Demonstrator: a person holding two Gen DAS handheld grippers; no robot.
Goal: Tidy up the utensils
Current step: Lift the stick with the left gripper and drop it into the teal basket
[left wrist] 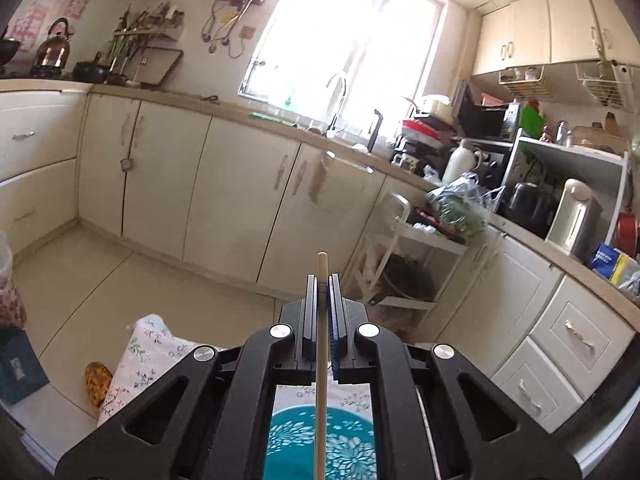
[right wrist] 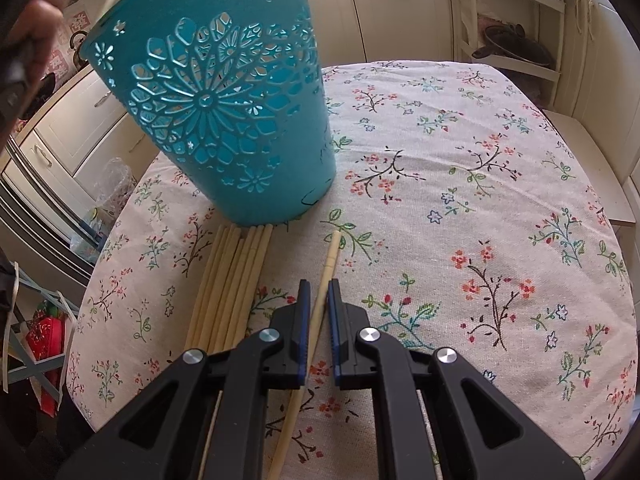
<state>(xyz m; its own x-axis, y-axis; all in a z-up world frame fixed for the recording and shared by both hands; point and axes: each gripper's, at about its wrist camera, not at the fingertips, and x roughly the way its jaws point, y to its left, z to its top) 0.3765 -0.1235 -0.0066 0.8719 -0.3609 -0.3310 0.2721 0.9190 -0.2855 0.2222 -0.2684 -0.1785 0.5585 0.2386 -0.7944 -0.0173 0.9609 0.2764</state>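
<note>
While no brand or readable writing shows on the utensils, the left gripper [left wrist: 322, 280], centred low in its frame and aimed almost level across the kitchen, is clamped on a single pale chopstick [left wrist: 321, 344] that runs straight up between its pads above the teal cut-out utensil holder [left wrist: 352, 452] at the bottom edge. In the right wrist view the right gripper [right wrist: 319, 286] tilts down at the floral tablecloth [right wrist: 480, 200], its jaws nearly closed around a lone chopstick [right wrist: 329, 264] lying there, though actual pad contact cannot be told. A bundle of chopsticks [right wrist: 228, 280] lies just left of it, tips touching the holder's base, and a hand [right wrist: 38, 12] shows at the upper left.
</note>
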